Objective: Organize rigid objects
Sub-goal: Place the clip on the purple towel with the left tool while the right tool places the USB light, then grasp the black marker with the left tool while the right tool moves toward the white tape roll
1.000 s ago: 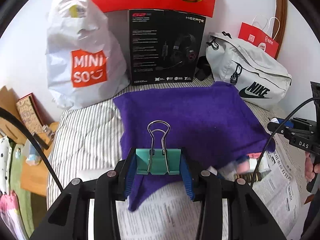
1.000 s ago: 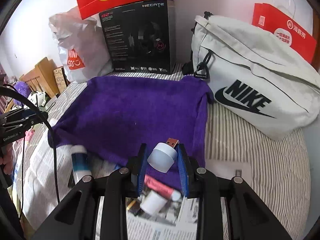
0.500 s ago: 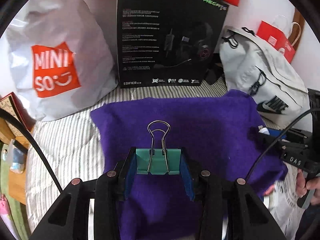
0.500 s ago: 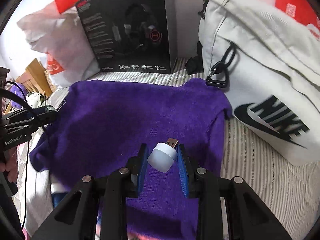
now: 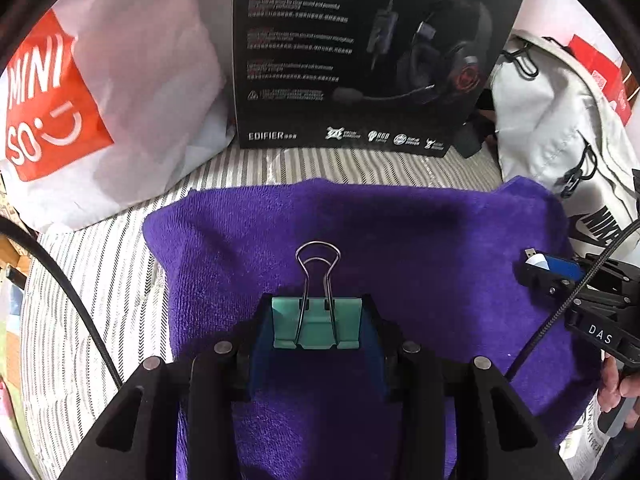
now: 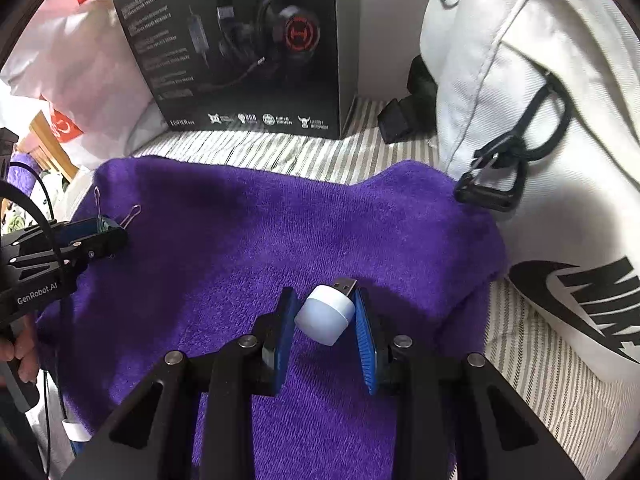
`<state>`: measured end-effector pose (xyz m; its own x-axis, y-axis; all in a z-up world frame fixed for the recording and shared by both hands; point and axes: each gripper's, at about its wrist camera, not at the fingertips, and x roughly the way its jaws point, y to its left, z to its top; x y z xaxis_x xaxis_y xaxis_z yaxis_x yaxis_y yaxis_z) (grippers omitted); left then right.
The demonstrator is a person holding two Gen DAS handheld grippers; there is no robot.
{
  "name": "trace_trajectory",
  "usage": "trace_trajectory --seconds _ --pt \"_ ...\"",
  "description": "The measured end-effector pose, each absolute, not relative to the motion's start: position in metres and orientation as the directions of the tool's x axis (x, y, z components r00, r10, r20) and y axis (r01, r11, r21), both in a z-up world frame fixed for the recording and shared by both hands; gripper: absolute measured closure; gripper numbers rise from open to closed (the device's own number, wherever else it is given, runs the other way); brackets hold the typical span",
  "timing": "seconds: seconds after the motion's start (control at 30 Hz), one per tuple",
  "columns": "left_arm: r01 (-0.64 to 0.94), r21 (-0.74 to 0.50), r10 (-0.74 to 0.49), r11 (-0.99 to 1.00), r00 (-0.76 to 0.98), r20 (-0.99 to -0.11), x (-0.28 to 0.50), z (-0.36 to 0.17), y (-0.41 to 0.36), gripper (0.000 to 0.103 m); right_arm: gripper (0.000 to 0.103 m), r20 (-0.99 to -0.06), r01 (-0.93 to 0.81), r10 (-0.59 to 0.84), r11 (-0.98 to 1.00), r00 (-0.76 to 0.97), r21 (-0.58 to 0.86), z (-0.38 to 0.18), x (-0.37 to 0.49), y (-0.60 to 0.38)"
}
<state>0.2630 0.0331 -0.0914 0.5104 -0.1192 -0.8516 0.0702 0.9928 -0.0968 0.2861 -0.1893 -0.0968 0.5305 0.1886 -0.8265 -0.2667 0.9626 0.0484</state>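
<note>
Left wrist: claw tilted down (clip clamped).

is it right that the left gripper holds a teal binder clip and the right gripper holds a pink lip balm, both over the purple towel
Not quite. The right gripper holds a small white USB light with a metal plug, not a pink lip balm; the right wrist view shows it pinched between the blue pads. The rest stands: the left gripper holds the teal binder clip, and both are over the purple towel.

Towel on bed; box behind it, plastic bag left, Nike bag right.
</note>
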Motion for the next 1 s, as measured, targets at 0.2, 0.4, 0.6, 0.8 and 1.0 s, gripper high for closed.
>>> trace_trajectory --seconds 0.2,0.4,0.6,0.8,1.0 --pt "0.084 -0.052 -0.087 0.995 0.502 -0.860 0.265 -0.093 0.025 0.064 0.074 -0.831 -0.269 0.178 0.962 0.527 0.036 -0.101 0.289 -0.186" --pt "0.094 -0.043 -0.084 0.995 0.496 -0.864 0.264 -0.095 0.019 0.052 0.044 -0.840 -0.283 0.209 0.957 0.501 0.070 -0.102 0.290 -0.186" --pt "0.103 -0.035 -0.081 0.994 0.489 -0.869 0.254 -0.099 0.015 0.030 0.038 -0.840 -0.252 0.193 0.965 0.507 0.069 -0.102 0.281 -0.199" --pt "0.102 -0.015 -0.062 0.995 0.485 -0.872 0.238 -0.098 0.015 0.029 0.038 -0.833 -0.244 0.187 0.968 0.521 0.065 -0.095 0.261 -0.205" --pt "0.096 -0.026 -0.072 0.995 0.507 -0.859 0.217 -0.084 0.020 0.029 0.038 -0.818 -0.239 0.175 0.970 0.548 0.048 -0.082 0.235 -0.209"
